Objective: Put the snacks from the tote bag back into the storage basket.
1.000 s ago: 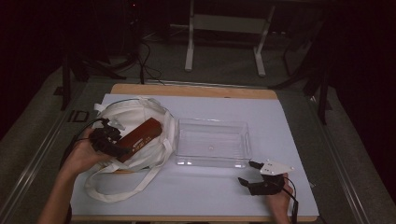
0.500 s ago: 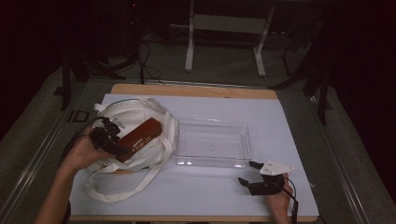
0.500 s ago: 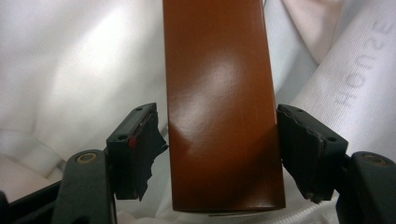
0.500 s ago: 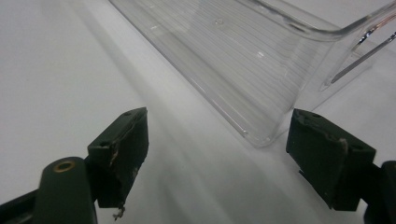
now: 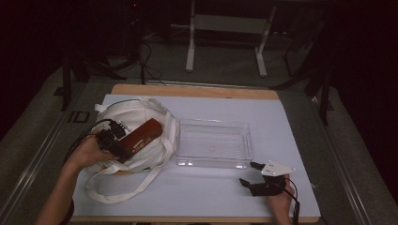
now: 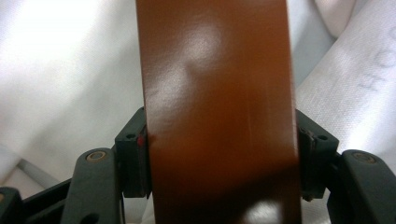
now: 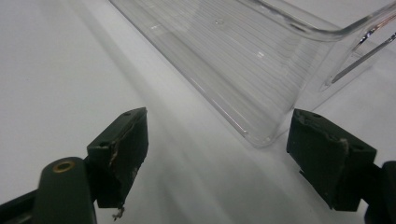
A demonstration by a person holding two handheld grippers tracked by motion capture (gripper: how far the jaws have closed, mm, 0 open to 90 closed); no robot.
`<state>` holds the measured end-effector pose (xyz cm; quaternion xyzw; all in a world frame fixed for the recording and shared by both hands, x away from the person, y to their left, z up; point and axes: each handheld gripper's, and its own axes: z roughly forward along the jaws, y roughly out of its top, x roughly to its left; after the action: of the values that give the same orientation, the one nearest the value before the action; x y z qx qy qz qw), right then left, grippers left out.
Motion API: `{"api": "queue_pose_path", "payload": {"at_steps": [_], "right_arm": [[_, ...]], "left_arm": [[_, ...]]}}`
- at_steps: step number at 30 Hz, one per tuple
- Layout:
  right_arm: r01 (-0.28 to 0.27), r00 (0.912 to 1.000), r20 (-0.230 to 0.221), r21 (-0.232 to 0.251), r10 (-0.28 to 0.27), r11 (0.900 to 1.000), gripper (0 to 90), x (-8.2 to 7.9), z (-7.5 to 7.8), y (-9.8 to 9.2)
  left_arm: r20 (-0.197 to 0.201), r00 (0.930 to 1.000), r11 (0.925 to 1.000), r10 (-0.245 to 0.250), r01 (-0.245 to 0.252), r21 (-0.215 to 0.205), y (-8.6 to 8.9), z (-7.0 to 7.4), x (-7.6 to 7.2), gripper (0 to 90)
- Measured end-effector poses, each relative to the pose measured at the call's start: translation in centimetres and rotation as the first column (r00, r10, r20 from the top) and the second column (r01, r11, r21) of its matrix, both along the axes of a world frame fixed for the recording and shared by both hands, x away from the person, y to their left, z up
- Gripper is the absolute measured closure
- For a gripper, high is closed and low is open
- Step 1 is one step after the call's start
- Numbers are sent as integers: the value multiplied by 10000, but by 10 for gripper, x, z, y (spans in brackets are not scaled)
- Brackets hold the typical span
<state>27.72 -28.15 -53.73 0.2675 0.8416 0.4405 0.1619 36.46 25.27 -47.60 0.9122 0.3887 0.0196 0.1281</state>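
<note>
While left tongs (image 6: 219, 154) clamp 1 brown box (image 6: 217, 107), right tongs (image 7: 233, 158) gape; 1 bag (image 5: 124, 117), 1 tray (image 5: 213, 161).

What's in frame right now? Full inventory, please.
brown box: 1, reddish-brown, in the tote bag's mouth, clamped
tote bag: 1, white, table's left
tray: 1, clear plastic, empty, table's middle
table cover: 1, pale blue-white, over a wooden table
frame legs: white, on the floor beyond
left hand-held gripper: 1, black, jaws just closed on the box
right hand-held gripper: 1, black, open, near the tray's corner
</note>
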Motion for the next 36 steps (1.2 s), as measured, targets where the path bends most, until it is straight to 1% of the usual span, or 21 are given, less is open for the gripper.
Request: {"api": "queue_pose_path", "payload": {"at_steps": [5, 11, 14, 17, 25, 27, 30, 32, 36], "right_arm": [[-22, 10000, 9, -24, 22, 10000, 204, 0, 0, 0], [-21, 10000, 15, -31, 21, 10000, 204, 0, 0, 0], [-16, 10000, 3, -17, 16, 10000, 203, 0, 0, 0], [-25, 10000, 20, -12, 25, 10000, 203, 0, 0, 0], [-24, 10000, 7, -15, 24, 10000, 203, 0, 0, 0], [-16, 10000, -2, -15, 16, 10000, 203, 0, 0, 0], [-22, 10000, 8, -22, 22, 10000, 204, 0, 0, 0], [-22, 10000, 5, -20, 22, 10000, 203, 0, 0, 0], [-16, 10000, 0, -17, 16, 10000, 203, 0, 0, 0]], "left_arm": [[-283, 9996, 10000, 42, -40, 68, -1, -1, 3, 378], [-639, 9979, 9998, -40, 51, 169, -3, -8, 6, 392], [-690, 9975, 9992, -123, 149, 377, -5, -7, 7, 407], [-625, 9978, 9981, -206, 242, 573, -8, -6, 6, 415], [-296, 9990, 9990, -323, 331, 290, -4, -1, 1, 436], [-202, 9991, 9988, -372, 378, 321, -3, 1, 1, 438], [-77, 9995, 9991, -318, 320, 279, -2, 2, 1, 439], [-55, 9995, 9991, -302, 303, 280, -1, 3, 1, 440], [165, 9991, 9991, -383, 379, 213, -2, 10, -1, 442]]}}
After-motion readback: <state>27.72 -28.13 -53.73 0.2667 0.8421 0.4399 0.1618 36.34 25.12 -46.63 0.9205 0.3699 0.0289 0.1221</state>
